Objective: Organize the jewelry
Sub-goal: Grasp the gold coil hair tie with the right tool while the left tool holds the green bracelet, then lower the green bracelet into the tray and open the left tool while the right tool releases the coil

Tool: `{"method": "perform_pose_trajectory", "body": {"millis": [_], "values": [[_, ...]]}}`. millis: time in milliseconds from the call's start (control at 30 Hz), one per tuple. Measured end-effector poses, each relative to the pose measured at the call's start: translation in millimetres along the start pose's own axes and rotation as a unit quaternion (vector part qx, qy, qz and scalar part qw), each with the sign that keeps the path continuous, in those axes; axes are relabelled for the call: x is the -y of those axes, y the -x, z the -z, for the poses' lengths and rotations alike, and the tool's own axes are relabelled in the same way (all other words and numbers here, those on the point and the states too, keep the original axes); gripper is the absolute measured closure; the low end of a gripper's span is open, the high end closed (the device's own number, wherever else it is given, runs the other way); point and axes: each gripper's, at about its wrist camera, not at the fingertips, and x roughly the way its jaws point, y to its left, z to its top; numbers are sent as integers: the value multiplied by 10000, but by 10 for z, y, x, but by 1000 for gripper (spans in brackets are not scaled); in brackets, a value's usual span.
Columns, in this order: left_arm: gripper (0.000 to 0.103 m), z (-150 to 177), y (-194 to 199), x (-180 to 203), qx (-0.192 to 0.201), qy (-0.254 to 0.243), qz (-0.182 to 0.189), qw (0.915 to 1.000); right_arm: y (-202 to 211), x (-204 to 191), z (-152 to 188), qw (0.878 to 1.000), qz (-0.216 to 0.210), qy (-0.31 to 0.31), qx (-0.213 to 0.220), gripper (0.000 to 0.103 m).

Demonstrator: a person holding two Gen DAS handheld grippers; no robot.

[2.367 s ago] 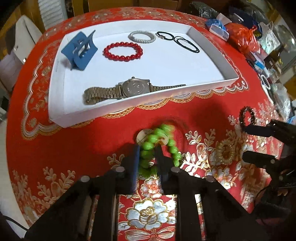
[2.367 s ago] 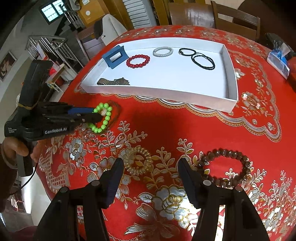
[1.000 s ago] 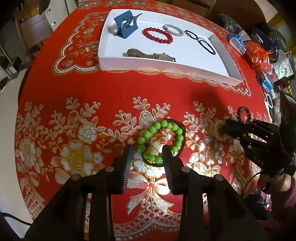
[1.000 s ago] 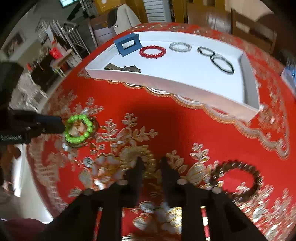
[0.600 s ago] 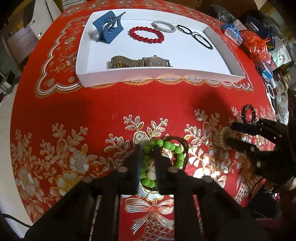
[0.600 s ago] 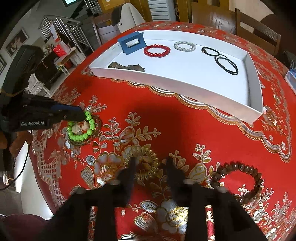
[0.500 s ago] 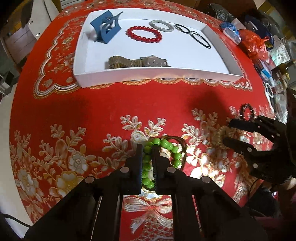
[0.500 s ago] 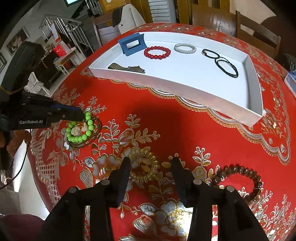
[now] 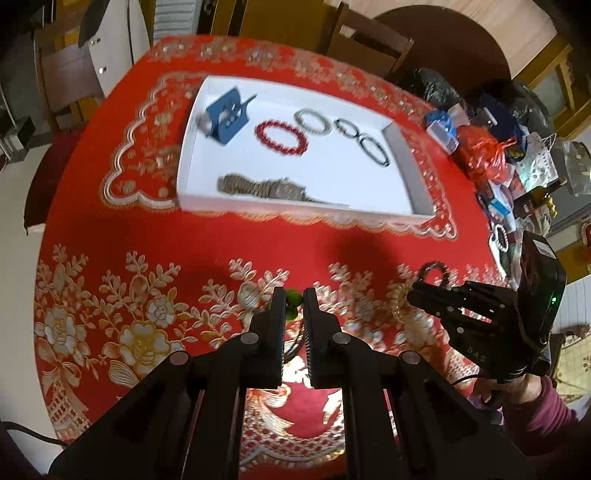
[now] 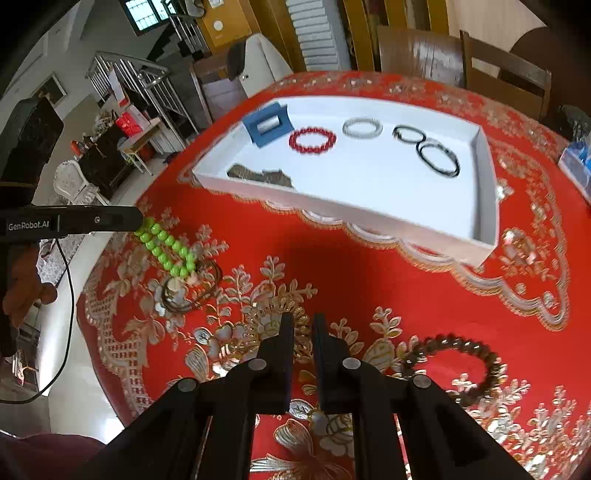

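A round counter (image 10: 280, 236) fills both views, draped in a red cloth with gold and silver embroidered flowers and a scalloped border, and toward twelve o'clock on it sits a shallow white rectangular tray (image 10: 484, 206). Inside the tray, a blue plastic hair claw (image 10: 266, 124) stands at the far left corner, a red bead bracelet (image 10: 312, 140) lies just beside it, then a pale grey braided band (image 10: 361, 127) and two thin black cord loops (image 10: 428, 149) run toward two o'clock, while a metal-strap wristwatch (image 9: 266, 187) lies along the near wall. The left gripper (image 9: 294, 300) is closed on a bright green bead bracelet (image 10: 166, 251); in the right wrist view the beads hang stretched from its tips at nine o'clock down toward a thin dark hoop (image 10: 192, 288) lying on the cloth. The right gripper (image 10: 303, 325) has just been closing, its jaws now nearly together over a gold coiled hair tie (image 10: 301, 339); whether the pads actually pinch the coil I cannot tell. A dark brown wooden bead bracelet (image 10: 476, 350) lies on the cloth at four o'clock of that gripper, well apart from the tray. Beyond the counter stand wooden chairs (image 10: 506, 74), a white radiator (image 10: 317, 33), a metal stair railing (image 10: 125, 77) at ten o'clock, and in the left wrist view a clutter of bags and boxes (image 9: 487, 140) at two o'clock on the counter's edge.
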Motion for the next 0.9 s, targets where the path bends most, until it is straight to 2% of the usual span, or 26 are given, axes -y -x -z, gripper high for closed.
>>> {"method": "perform_pose_trajectory", "body": {"millis": [167,367,633,800,900], "values": [[95,-152,186,202,200,-195,-102,9996,236,56,-101,9997,41,-29,254,94],[95,-425,169,476,321,-462,-194,9982,447,299,-351,9981,173,-261,537,94],[95,-884,-273,901,213,-912,-228,9953,341,746,-717,9952,360,-712,575,94],[95,-1090,-623,1065,143,-1168,-453,9920,178,993,-843,9922,468,-1036,511,94],[95,-1204,-863,1087,27,-1222,-449,9915,46,1097,-904,9910,546,-1152,412,94]]}}
